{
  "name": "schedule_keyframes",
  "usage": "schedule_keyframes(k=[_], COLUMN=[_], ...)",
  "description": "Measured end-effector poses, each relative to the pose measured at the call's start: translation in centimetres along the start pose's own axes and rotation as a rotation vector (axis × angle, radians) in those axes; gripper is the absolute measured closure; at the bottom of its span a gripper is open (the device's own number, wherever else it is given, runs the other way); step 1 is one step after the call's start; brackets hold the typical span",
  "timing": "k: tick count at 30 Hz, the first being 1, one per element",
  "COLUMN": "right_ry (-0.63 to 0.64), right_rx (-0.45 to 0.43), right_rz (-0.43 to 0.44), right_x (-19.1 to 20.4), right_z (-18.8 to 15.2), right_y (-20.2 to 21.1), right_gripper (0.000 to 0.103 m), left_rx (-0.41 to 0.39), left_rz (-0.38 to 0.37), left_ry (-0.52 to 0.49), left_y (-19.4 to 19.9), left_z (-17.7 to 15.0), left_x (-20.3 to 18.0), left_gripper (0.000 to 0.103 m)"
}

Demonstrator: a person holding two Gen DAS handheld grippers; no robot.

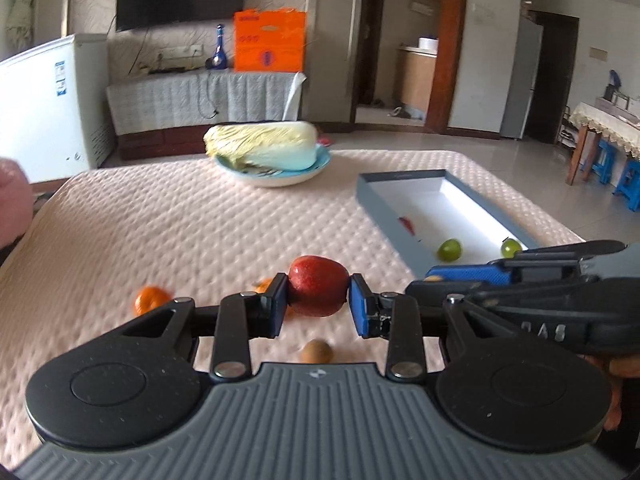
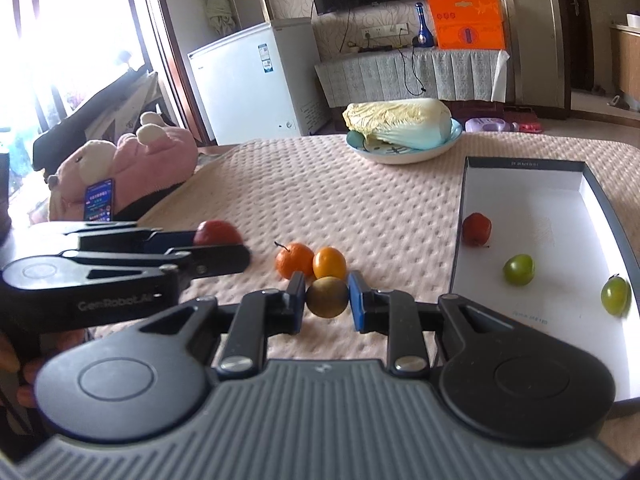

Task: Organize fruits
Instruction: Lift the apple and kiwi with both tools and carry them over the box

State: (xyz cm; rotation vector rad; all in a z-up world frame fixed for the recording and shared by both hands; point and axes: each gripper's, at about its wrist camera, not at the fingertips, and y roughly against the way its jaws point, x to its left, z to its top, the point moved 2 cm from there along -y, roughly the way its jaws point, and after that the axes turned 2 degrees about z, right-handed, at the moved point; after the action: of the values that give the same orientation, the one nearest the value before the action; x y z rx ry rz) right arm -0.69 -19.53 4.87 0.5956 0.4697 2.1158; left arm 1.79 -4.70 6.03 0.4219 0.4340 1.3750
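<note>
Black linkage arms, silver rivets, blue fingers (image 1: 362, 312), ribbed grey base; white lettering on side.

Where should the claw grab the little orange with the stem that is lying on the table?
Grab the stemmed orange around its round middle, coming down from above, I think. Its stem sticks up at the left, so squeeze below it. The yellow-orange fruit sits right against its right side, so one finger should go in front and one behind, not into that tight gap. Both claws are busy with other fruit now.
</note>
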Motion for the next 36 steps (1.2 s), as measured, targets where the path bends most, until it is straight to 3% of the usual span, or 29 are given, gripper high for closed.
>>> schedule_keyframes(k=[16, 25, 36], right_ry=[0.012, -0.018, -0.022], right_rx=[-0.005, -0.034, -0.047], right_rz=[-0.003, -0.007, -0.012], right_x=[-0.5, -1.0, -1.5], right_z=[-0.5, -0.2, -0.2], right_y=[0.6, 1.0, 1.8], right_gripper=[0.076, 0.076, 0.076], left_rx=[-0.045, -0.038, -0.019], left_rz=[-0.021, -0.043, -0.076], left_ry=[0.13, 0.037, 0.04], left_y=[-1.8, -3.0, -5.8], left_z=[1.6, 2.1, 3.1], left_x=[0.3, -0.8, -2.1], left_gripper=[0.065, 0.065, 0.065])
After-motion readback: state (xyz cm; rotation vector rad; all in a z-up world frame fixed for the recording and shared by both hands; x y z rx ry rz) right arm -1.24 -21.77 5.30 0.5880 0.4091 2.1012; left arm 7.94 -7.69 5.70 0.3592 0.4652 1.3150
